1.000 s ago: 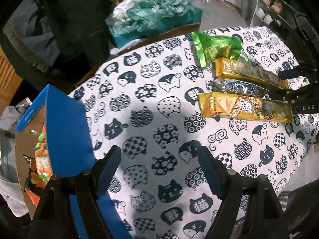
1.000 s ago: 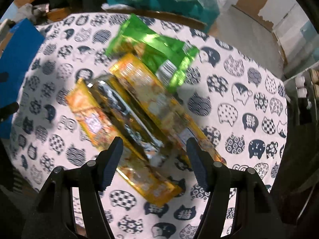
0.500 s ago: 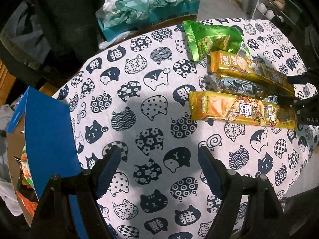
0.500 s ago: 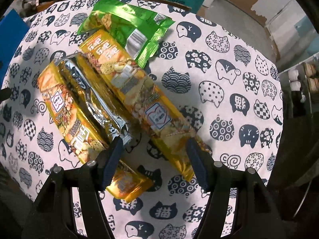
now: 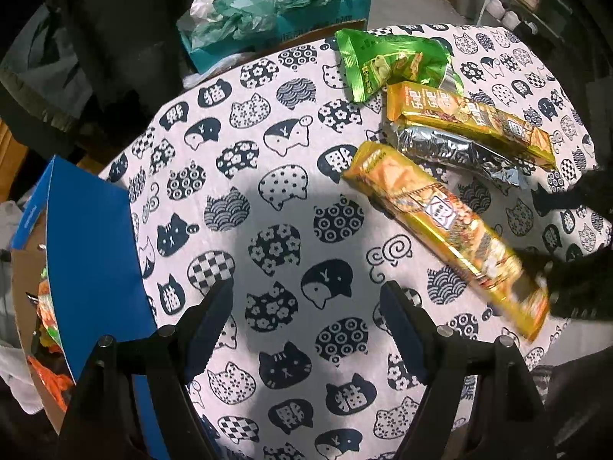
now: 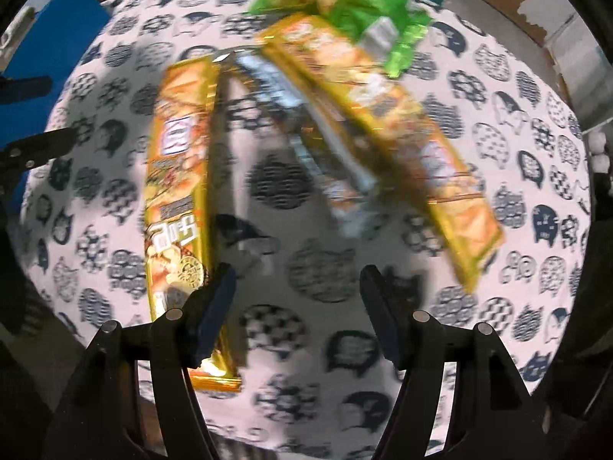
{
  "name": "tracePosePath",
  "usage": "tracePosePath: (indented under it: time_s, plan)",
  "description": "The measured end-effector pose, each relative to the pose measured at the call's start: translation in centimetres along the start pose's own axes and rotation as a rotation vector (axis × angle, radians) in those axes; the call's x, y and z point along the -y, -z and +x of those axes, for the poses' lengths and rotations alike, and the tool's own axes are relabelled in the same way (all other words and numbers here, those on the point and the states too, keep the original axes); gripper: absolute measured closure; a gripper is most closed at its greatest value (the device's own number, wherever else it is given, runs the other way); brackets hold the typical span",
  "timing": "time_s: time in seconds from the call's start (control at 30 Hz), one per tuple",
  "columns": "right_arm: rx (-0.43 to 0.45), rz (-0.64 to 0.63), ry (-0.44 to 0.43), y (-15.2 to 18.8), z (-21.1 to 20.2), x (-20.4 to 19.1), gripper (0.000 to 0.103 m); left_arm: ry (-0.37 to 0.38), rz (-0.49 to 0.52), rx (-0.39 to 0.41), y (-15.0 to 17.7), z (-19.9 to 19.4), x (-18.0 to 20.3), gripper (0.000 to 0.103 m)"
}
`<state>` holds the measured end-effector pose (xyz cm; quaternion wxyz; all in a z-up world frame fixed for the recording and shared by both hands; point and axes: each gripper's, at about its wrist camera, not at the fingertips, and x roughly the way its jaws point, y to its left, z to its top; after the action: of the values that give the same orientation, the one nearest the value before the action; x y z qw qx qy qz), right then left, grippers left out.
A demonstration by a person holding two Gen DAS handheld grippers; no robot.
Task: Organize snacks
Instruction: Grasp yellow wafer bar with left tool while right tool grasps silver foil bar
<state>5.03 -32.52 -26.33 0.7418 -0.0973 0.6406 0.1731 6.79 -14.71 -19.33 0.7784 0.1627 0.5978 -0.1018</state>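
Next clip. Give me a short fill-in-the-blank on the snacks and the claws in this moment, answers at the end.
1. The snack farthest from the blue box is a ____ bag.
2. Between the two yellow packs lies a ____ pack.
3. The left claw hangs over bare cloth with its jaws ____.
4. The cloth is printed with ____ faces.

Missing words: green; silver; open; cat

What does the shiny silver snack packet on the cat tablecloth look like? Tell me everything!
The silver packet is a long, crinkly foil wrapper, shiny and a bit dark, lying flat on the cat-patterned tablecloth. Its ends are crimped shut. It sits between two long yellow-orange snack packs: the farther one rests against its side, while the nearer one comes close only at one end. Neither gripper touches it. In the right wrist view it is blurred.
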Motion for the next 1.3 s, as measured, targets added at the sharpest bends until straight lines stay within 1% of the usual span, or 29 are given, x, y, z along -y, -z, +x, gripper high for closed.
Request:
tracePosePath:
  time_s: [0.2, 0.3, 0.4, 0.5, 0.6, 0.7, 0.77, 0.93, 0.97, 1.0, 1.07, 1.1, 1.13, 1.17, 1.2, 1.3]
  plan:
    - [0.004, -0.011, -0.082, 0.1, 0.1, -3.6, 0.035, 0.022, -0.032, -0.008, 0.8, -0.2, -1.0, 0.022]
    - [0.026, -0.024, -0.083, -0.2, -0.5, -4.5, 0.035, 0.035, -0.047, -0.014, 1.1, -0.2, -1.3, 0.022]
    - [0.050, -0.015, -0.070, -1.6, -1.2, -3.5, 0.035, 0.054, -0.063, -0.020, 1.2, 0.0, -1.4, 0.022]
    - [0.101, -0.022, -0.052, -3.0, -2.0, -2.3, 0.035, 0.089, -0.094, -0.031, 0.9, 0.3, -1.4, 0.022]
    - [0.125, -0.031, -0.042, -4.7, -2.1, -1.3, 0.035, 0.113, -0.116, -0.043, 0.5, 0.9, -1.3, 0.022]
    - [0.133, -0.045, -0.050, -7.2, -2.2, -0.8, 0.035, 0.123, -0.138, -0.051, -0.2, 1.5, -1.3, 0.022]
    - [0.126, -0.059, -0.058, -7.8, -1.8, -0.7, 0.035, 0.132, -0.148, -0.058, -0.6, 1.8, -1.1, 0.022]
    - [0.123, -0.101, -0.036, -9.2, -0.3, -1.4, 0.035, 0.150, -0.160, -0.080, -1.6, 2.6, -0.5, 0.022]
    - [0.113, -0.101, -0.032, -9.3, 0.0, -1.3, 0.037, 0.155, -0.162, -0.085, -1.8, 2.8, -0.5, 0.022]
    - [0.096, -0.102, -0.023, -9.4, 0.5, -1.2, 0.041, 0.163, -0.166, -0.092, -2.0, 3.0, -0.3, 0.022]
    - [0.060, -0.107, 0.016, -9.4, 1.5, -0.8, 0.046, 0.170, -0.170, -0.101, -2.3, 3.4, 0.0, 0.022]
    - [0.042, -0.105, 0.030, -9.3, 2.0, -0.5, 0.051, 0.174, -0.174, -0.107, -2.5, 3.6, 0.2, 0.022]
    - [0.045, -0.099, 0.026, -9.1, 2.1, -0.3, 0.053, 0.176, -0.176, -0.111, -2.7, 3.8, 0.5, 0.022]
    - [0.059, -0.088, 0.015, -9.0, 1.9, 0.0, 0.058, 0.177, -0.178, -0.115, -2.9, 4.0, 0.7, 0.022]
    - [0.061, -0.070, 0.004, -8.9, 1.7, 0.3, 0.067, 0.181, -0.181, -0.118, -3.0, 4.1, 1.0, 0.022]
    - [0.057, -0.049, -0.004, -7.9, 1.5, 0.9, 0.069, 0.196, -0.185, -0.123, -3.6, 4.4, 1.9, 0.022]
